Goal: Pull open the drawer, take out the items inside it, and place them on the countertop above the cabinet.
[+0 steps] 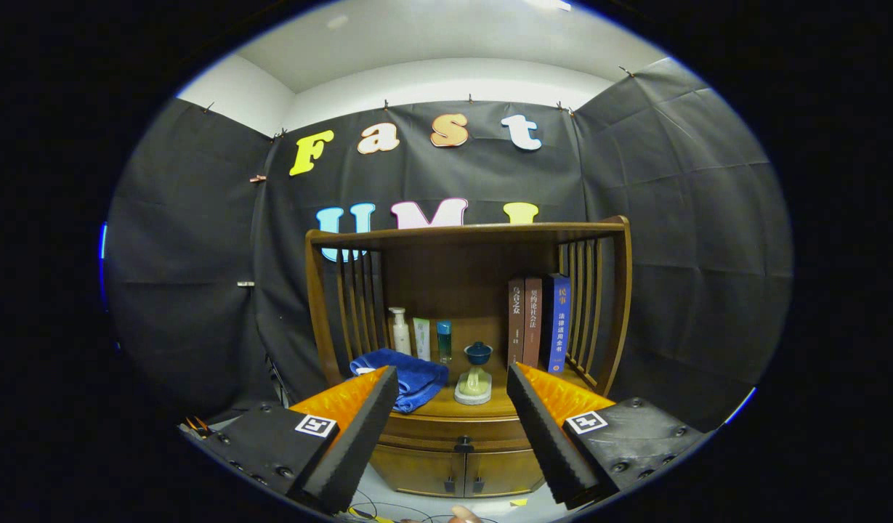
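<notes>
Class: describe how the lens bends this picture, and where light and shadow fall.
Gripper view: fisheye distortion bows the cabinet's top shelf and side posts; light falls from above, bright on the ceiling, leaving the shelf's back shaded; the books and blue cloth are sharp; the open claw frames the closed drawer.

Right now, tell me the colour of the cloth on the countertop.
Blue; the cloth shows best in the gripper view.

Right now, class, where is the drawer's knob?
In the gripper view, the drawer knob sits centred on the closed drawer, below the countertop and between the open gripper fingers.
</notes>
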`<state>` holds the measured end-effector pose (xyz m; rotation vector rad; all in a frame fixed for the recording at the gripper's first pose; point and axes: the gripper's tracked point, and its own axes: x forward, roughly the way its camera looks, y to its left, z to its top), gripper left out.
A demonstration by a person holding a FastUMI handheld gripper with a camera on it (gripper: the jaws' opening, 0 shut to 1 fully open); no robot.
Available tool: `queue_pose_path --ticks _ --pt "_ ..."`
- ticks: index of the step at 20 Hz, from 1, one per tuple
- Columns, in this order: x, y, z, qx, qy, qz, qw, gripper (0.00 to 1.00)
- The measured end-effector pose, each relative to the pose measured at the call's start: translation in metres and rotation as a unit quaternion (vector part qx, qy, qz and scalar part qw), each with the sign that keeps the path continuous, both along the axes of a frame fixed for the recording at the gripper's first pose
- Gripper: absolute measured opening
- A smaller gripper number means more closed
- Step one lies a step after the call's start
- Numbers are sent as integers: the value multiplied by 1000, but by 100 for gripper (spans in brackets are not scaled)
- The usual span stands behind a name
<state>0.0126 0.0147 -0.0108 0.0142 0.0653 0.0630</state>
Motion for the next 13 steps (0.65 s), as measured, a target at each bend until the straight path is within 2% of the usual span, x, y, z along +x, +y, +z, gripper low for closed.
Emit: queue_pose_path --ticks 13 --pt "-2 -6 -7 0 16 0 1000 99"
